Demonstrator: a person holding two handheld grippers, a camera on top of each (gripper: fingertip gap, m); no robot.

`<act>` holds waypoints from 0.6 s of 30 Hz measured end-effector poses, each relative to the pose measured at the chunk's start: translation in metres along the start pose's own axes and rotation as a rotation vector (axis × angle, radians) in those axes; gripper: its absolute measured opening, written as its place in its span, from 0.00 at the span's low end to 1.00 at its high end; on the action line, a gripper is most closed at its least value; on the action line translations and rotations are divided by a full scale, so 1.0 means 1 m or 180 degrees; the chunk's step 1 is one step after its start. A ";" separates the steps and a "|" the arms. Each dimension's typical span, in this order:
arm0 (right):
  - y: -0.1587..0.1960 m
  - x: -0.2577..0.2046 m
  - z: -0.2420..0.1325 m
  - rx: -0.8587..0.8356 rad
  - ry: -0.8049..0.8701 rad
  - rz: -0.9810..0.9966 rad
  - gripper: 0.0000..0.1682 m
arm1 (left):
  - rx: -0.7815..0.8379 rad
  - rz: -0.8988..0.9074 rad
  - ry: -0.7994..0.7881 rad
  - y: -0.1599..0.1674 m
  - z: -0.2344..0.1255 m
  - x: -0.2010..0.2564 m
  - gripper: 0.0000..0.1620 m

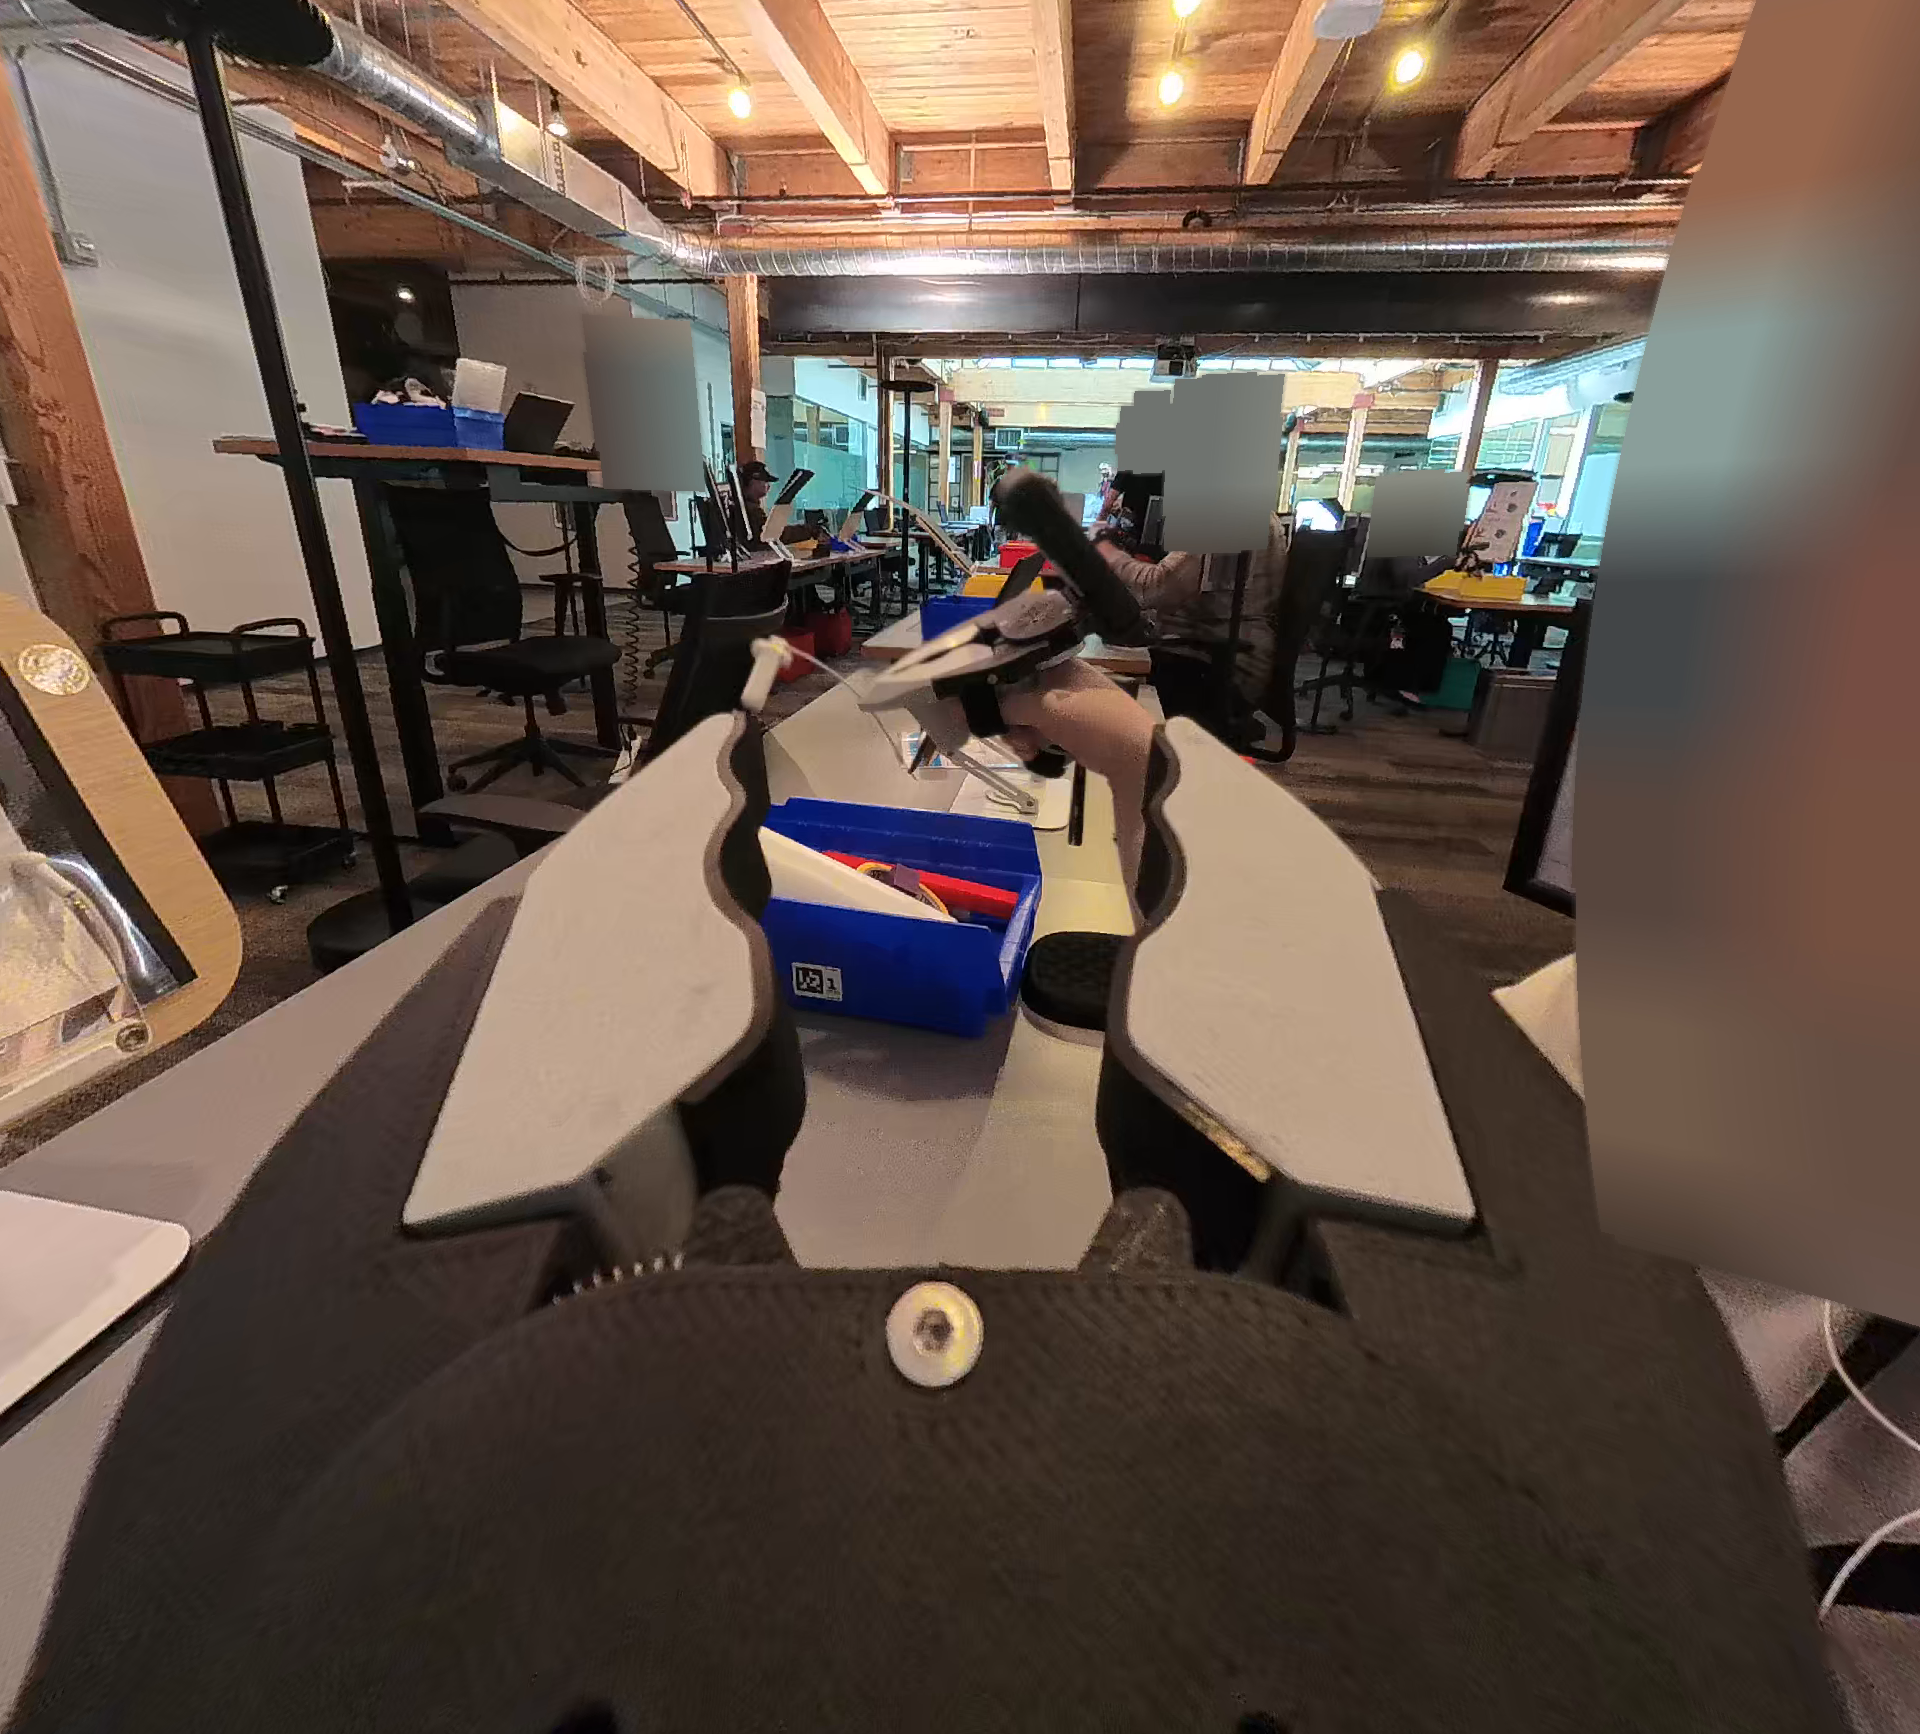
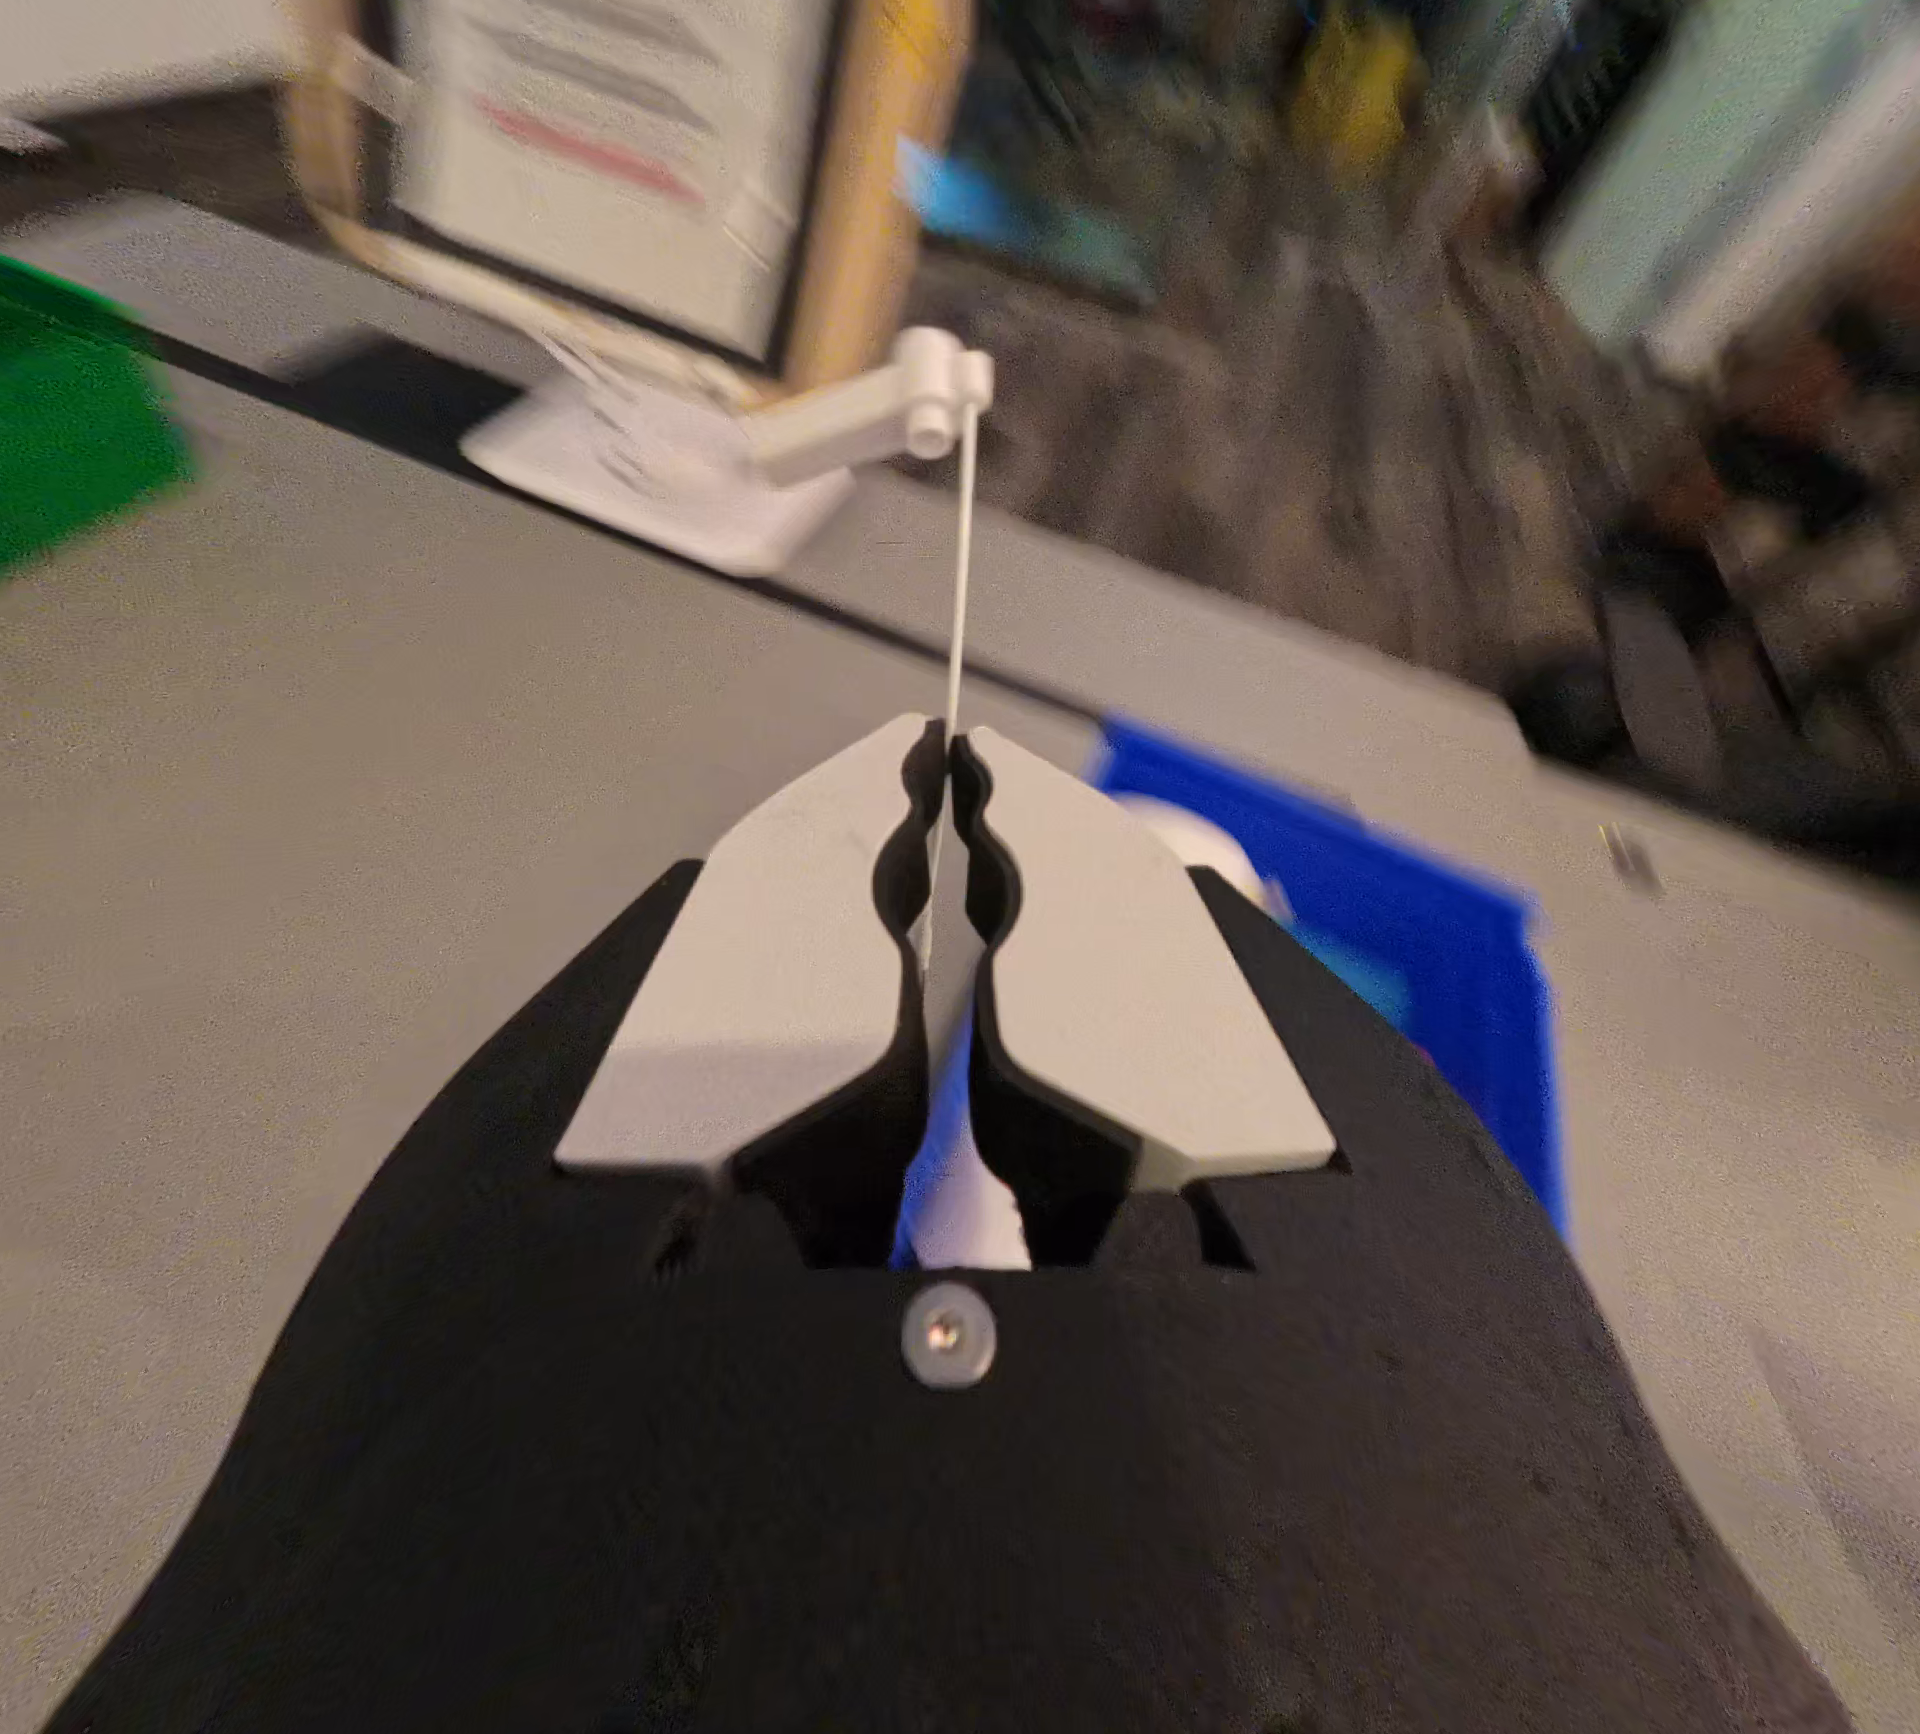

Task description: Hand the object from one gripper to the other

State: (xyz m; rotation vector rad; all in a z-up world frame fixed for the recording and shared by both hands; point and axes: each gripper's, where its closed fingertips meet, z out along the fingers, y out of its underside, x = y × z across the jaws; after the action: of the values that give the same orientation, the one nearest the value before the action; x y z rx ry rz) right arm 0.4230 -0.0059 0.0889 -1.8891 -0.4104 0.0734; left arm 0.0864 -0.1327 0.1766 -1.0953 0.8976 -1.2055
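Note:
The object is a thin white rod (image 2: 961,562) with a white plastic head (image 2: 935,401). My right gripper (image 2: 949,730) is shut on the rod's lower end, and the rod sticks straight out past its tips. In the left wrist view the right gripper (image 1: 883,687), held by a hand (image 1: 1081,739), points left with the plastic head (image 1: 764,661) just above my left finger's tip. My left gripper (image 1: 951,734) is wide open and empty above the grey table (image 1: 935,1144). It does not touch the rod.
A blue bin (image 1: 914,972) with red and white items sits on the table ahead, also in the right wrist view (image 2: 1403,936). A black round pad (image 1: 1075,972) lies beside it. A wood-framed sign (image 1: 114,853) stands left. A black lamp pole (image 1: 281,396) rises behind. Across from one pair of fingers to the other is roughly 35 cm.

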 end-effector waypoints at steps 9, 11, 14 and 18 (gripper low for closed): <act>0.164 0.119 0.019 -0.1001 0.0367 0.1602 0.01 | -0.0123 0.0048 0.0022 0.008 0.005 0.002 0.41; 0.181 0.131 0.026 -0.1114 0.0560 0.1649 0.01 | -0.0139 0.0050 0.0030 0.010 0.006 0.003 0.40; 0.206 0.142 0.035 -0.1309 0.0777 0.1756 0.01 | -0.0185 0.0053 0.0058 0.012 0.008 0.005 0.40; 0.208 0.158 0.020 -0.1450 0.1178 0.1693 0.10 | -0.0268 0.0125 0.0033 0.015 0.008 0.005 0.40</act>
State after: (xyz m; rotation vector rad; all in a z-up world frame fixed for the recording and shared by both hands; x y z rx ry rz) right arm 0.6172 0.0007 -0.0874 -2.3583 0.3656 -0.0202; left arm 0.0986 -0.1365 0.1644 -1.1344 0.9809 -1.1508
